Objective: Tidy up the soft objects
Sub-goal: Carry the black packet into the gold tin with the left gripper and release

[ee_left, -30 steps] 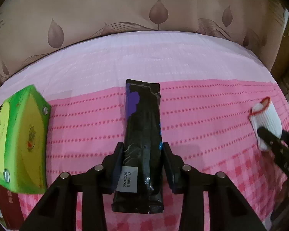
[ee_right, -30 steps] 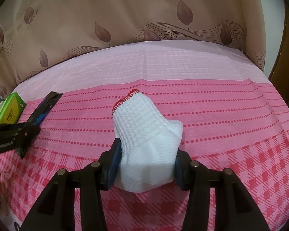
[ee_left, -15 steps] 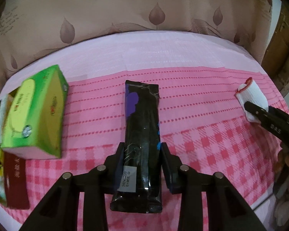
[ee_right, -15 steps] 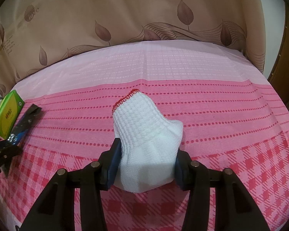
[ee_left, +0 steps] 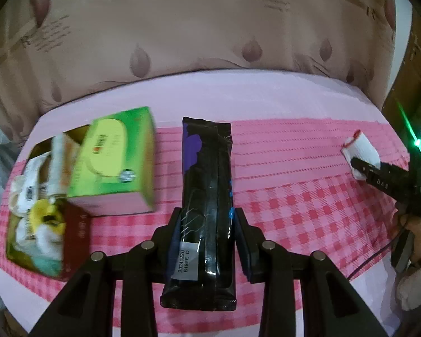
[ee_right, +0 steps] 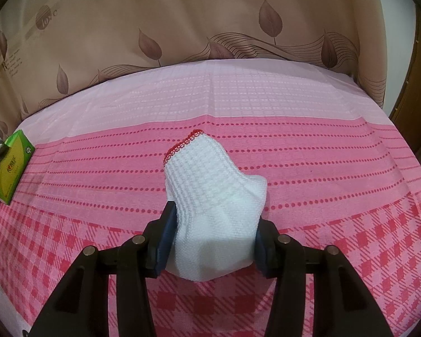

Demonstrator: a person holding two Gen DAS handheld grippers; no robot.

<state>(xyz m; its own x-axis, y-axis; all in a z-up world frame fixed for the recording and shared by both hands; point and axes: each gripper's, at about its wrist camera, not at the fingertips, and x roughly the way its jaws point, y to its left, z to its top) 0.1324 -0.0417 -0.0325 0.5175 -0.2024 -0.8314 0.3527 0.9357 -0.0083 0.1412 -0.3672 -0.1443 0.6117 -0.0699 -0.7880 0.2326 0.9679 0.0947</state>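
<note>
Left gripper (ee_left: 207, 231) clenched black pack (ee_left: 207, 196), frame center; right gripper (ee_right: 212, 237) clenched white sock (ee_right: 214, 205). Best carried level toward box (ee_left: 46, 216) lower left, released low.

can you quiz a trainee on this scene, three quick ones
1. True or false: the right hand-held gripper is shut on a white sock.
2. What does the left hand-held gripper hold? A) green box B) black pack C) sock
3. In the left wrist view, the green box lies on which side of the black pack?

Key: 1 true; 2 B; 3 left
</note>
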